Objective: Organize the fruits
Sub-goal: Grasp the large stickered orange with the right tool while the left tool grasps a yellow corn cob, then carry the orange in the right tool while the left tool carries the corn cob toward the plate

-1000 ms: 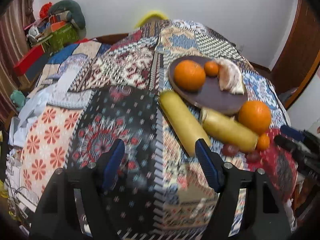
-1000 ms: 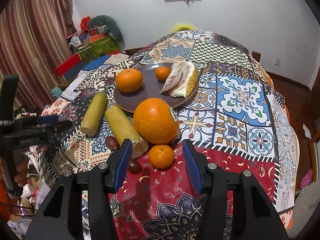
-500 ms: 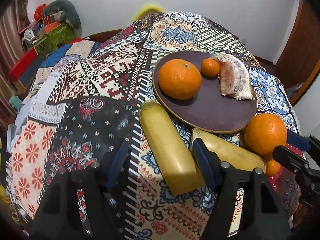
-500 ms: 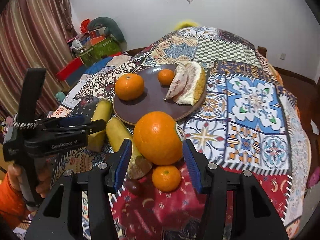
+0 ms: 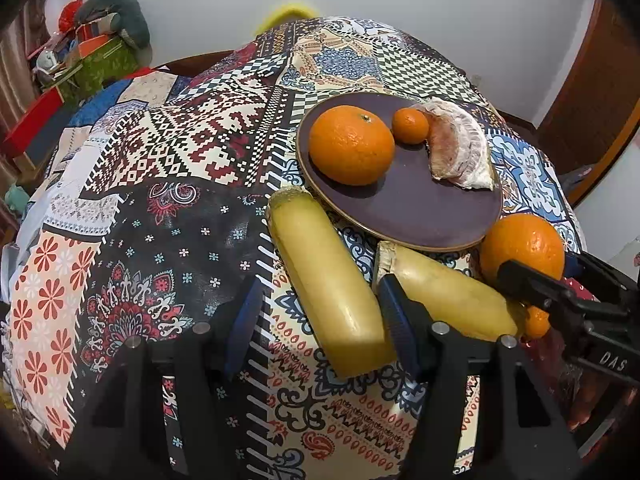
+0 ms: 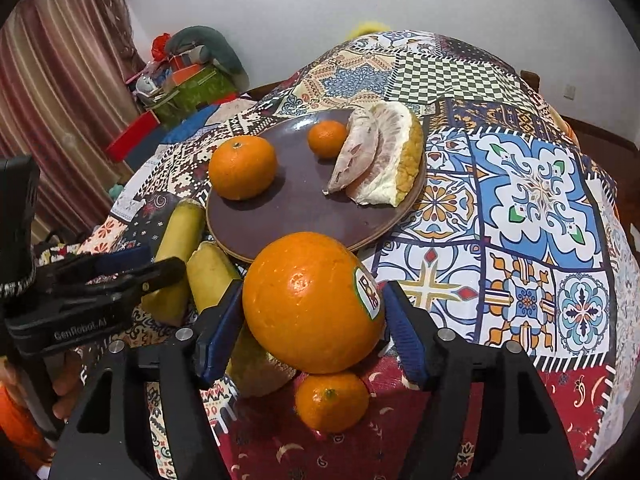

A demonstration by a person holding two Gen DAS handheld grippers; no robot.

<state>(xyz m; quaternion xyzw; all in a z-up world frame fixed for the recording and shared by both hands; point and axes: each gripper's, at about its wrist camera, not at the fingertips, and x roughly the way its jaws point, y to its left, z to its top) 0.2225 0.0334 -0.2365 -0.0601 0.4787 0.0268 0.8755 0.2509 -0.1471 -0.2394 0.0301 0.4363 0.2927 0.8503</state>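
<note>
A dark brown plate (image 5: 416,216) (image 6: 288,216) holds an orange (image 5: 351,145) (image 6: 242,167), a small mandarin (image 5: 409,125) (image 6: 327,138) and a peeled pomelo piece (image 5: 460,148) (image 6: 380,160). Two yellow sugarcane pieces (image 5: 328,280) (image 5: 452,300) lie in front of the plate. My left gripper (image 5: 320,320) is open, its fingers either side of the left sugarcane piece. My right gripper (image 6: 308,320) is open, its fingers flanking a big stickered orange (image 6: 312,304) (image 5: 524,246). A small mandarin (image 6: 331,400) lies below that orange.
The table wears a patchwork cloth (image 5: 168,184) (image 6: 528,200). Boxes and bags (image 5: 92,56) are piled beyond the table's far left. A striped curtain (image 6: 52,112) hangs on the left. A wooden door (image 5: 592,92) stands at the right.
Both grippers have moved forward. The left now straddles the left sugarcane piece, and the right straddles the big orange. Both stay open.
</note>
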